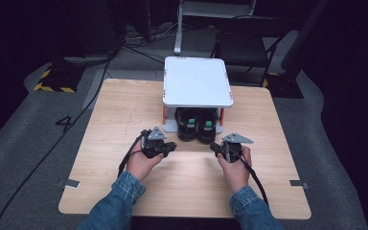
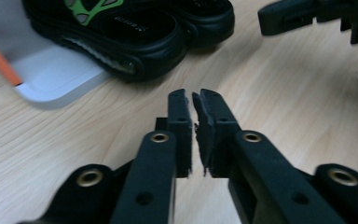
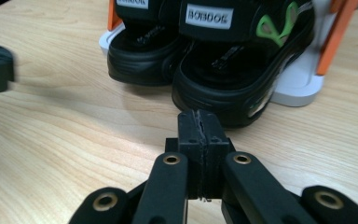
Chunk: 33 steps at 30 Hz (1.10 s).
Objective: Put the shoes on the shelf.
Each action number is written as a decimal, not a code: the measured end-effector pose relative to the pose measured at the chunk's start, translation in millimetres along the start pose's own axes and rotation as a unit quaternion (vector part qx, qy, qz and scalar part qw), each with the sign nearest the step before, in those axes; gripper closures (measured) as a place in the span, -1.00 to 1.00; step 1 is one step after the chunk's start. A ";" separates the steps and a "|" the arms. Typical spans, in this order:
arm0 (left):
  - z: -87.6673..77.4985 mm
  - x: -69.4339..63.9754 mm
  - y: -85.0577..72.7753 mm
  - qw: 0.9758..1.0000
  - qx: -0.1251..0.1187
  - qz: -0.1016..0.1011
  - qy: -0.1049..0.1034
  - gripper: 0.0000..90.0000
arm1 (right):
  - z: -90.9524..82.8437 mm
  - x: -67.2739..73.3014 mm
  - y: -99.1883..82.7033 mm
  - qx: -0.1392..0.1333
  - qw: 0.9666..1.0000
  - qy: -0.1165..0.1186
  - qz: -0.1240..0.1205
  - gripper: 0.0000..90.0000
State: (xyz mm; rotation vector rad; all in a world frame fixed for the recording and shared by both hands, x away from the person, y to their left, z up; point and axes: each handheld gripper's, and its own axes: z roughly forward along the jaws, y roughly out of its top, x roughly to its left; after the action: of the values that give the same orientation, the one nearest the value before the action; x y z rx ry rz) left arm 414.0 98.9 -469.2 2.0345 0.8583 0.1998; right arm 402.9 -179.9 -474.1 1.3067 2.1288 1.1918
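Pale wood of the desk [image 1: 124, 110] lies bare around both hands, with broad open board at nine o'clock and three o'clock and a free strip toward the near edge. Left tongs [image 1: 171, 145] are closed, pads almost meeting with only a hairline slit, nothing between them; right tongs [image 1: 214, 146] are pressed fully together and also empty. No earlier moment is on hand to compare. Just past both tips, at twelve o'clock, a pair of black sandals [image 1: 196, 125] sits side by side on the bottom shelf of a small white rack [image 1: 197, 81] with orange posts [image 3: 334, 37], heels poking out toward the hands. From the right gripper view a white strap label [image 3: 206, 17] reads roughly "BOBDOG", though the letters are soft; green patches [image 3: 272, 25] mark the outer sandal's side. Top shelf of the rack overhangs the sandals. Beyond the desk's far edge stand a dark folding chair [image 1: 244, 45] at one o'clock, cables on grey floor [image 1: 28, 139], and yellow-black hazard tape [image 1: 45, 79] at ten o'clock.
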 end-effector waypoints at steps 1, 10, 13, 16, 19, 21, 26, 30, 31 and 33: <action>7.2 1.0 1.3 1.000 -0.002 -0.007 -0.006 0.95 | 4.9 -0.2 -1.4 0.003 1.000 -0.002 -0.002 1.00; 56.0 7.8 14.9 1.000 0.010 -0.026 -0.015 1.00 | 18.3 -8.3 -2.6 -0.002 1.000 -0.012 0.019 1.00; 57.3 11.3 20.0 0.999 0.017 -0.028 -0.017 1.00 | 19.8 -10.7 -0.5 -0.001 1.000 -0.010 0.021 1.00; 62.1 14.6 20.8 1.000 0.011 -0.019 0.001 1.00 | 23.9 -13.4 3.0 -0.003 1.000 -0.012 0.017 1.00; 66.3 20.8 25.4 1.000 0.012 -0.025 -0.001 0.99 | 30.5 -17.5 7.1 -0.006 1.000 -0.018 0.015 1.00; 71.1 25.0 29.5 0.999 0.009 -0.033 0.002 0.99 | 40.1 -25.1 12.4 -0.013 1.000 -0.020 0.015 1.00; 87.2 36.9 37.7 0.999 0.003 -0.038 0.008 0.99 | 52.3 -34.9 21.8 -0.021 0.999 -0.026 0.015 1.00; 92.4 46.3 39.5 0.998 -0.013 -0.054 0.013 0.99 | 61.0 -44.4 30.6 -0.022 0.999 -0.029 0.021 1.00; 91.3 50.6 40.0 0.999 -0.014 -0.045 0.022 0.99 | 64.1 -46.4 32.7 -0.022 0.999 -0.028 0.020 1.00; 90.4 54.3 40.7 0.998 -0.015 -0.043 0.030 0.99 | 68.8 -47.8 34.7 -0.022 0.999 -0.025 0.020 1.00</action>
State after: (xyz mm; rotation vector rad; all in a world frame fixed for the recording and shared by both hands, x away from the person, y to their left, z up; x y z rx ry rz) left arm 514.7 57.9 -500.0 1.9666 0.9728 0.2250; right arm 492.0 -181.5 -490.7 1.3519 2.0377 1.2028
